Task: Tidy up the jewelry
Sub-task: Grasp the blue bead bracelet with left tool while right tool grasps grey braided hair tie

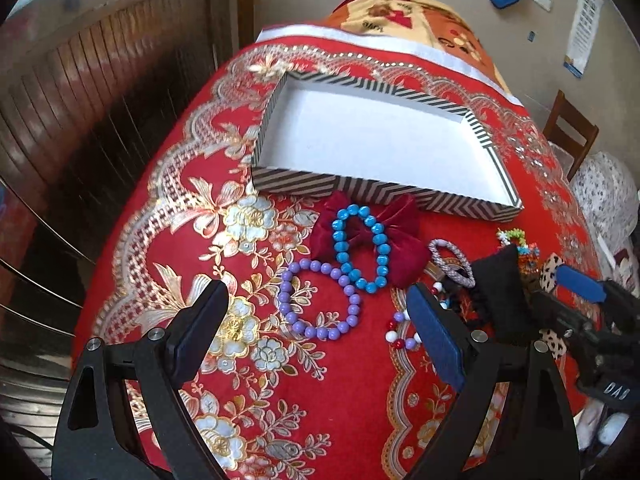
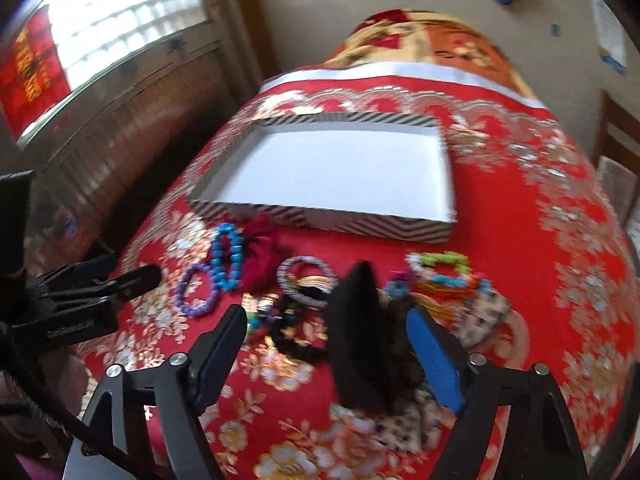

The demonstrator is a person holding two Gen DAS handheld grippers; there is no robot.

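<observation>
Between my right gripper's (image 2: pixel 326 354) part-open jaws stands a black pouch (image 2: pixel 358 340), not visibly pinched. My left gripper (image 1: pixel 318 334) hangs wide and empty over the purple bracelet (image 1: pixel 318 300), which lies beside the blue one (image 1: pixel 362 248). The striped box (image 1: pixel 376 148) waits empty beyond. Closing now, I risk snagging the leopard scrunchie (image 2: pixel 404 426) under the pouch. Two bead bracelets lie here; the right-hand tangle I cannot count.

Bead bracelets (image 1: pixel 362 249), bow, hair ties heaped beside empty striped box (image 1: pixel 372 194).
</observation>
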